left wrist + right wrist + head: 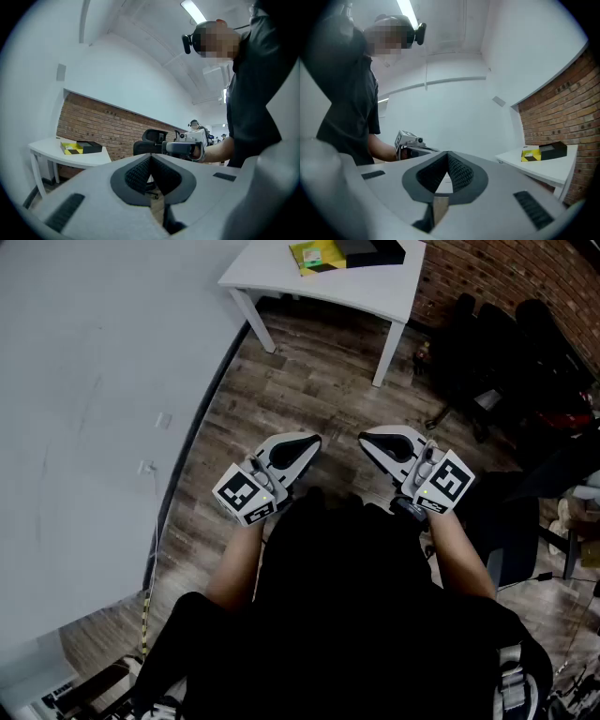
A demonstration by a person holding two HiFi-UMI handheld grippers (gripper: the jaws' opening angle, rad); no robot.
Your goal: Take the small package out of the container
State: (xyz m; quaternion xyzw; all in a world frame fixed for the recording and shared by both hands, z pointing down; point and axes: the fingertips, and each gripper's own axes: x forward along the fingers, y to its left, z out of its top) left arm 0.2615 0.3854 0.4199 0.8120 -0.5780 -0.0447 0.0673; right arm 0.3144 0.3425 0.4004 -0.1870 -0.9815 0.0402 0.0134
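A yellow-and-black package [317, 256] lies beside a black box [370, 251] on a white table [281, 279] far ahead of me. Both grippers are held close to my body, well short of that table. The left gripper [305, 442] and the right gripper [370, 439] are shut with nothing between their jaws. In the left gripper view its jaws [151, 157] meet at the tip, and the package [70, 148] and black box [89, 146] show far off. The right gripper view shows its jaws [448, 154] closed, with the package [529, 154] and box [553, 150] small at the right.
Wood-plank floor [319, 381] lies between me and the table. A white wall [84, 409] runs along the left. Black office chairs [506, 343] stand by a brick wall [506, 273] at the right. Cables and gear lie at the lower left [84, 690].
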